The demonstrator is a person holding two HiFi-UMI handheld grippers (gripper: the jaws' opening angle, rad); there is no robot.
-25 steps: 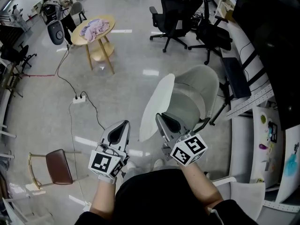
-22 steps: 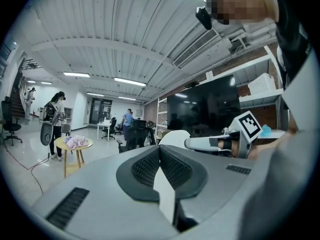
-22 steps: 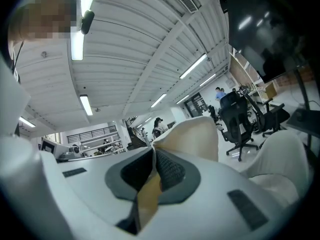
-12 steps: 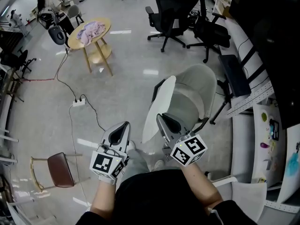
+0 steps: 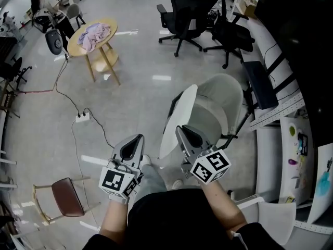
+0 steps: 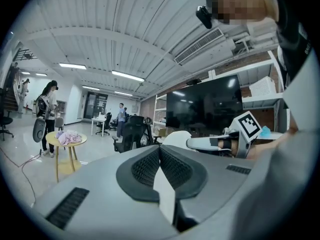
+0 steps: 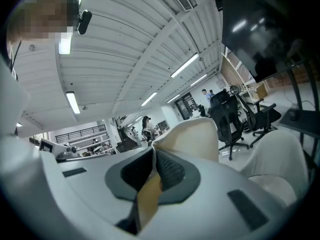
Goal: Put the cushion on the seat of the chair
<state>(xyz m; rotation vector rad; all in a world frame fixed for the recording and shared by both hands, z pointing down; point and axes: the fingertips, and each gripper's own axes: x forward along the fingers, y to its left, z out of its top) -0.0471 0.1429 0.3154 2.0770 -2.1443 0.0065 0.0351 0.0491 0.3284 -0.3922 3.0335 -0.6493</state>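
Right claw point(image 5: 183, 134) pinches the cushion point(image 5: 179, 113) by its lower rim; it looks light and fairly stiff. Left claw point(image 5: 135, 139) closed, empty. Chair point(image 5: 221, 95) at one o'clock.

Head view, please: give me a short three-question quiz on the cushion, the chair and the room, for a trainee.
1. Which gripper holds the white cushion? A) left B) right C) both
2. True or false: the cushion already lies flat on the seat of the pale chair.
3. Fill in: the round wooden table bears a pile of pinkish ____.

Key:
1. B. The right gripper is clamped on the cushion's edge. The left gripper is shut on nothing.
2. False. It is held on edge, off the seat.
3. cloth
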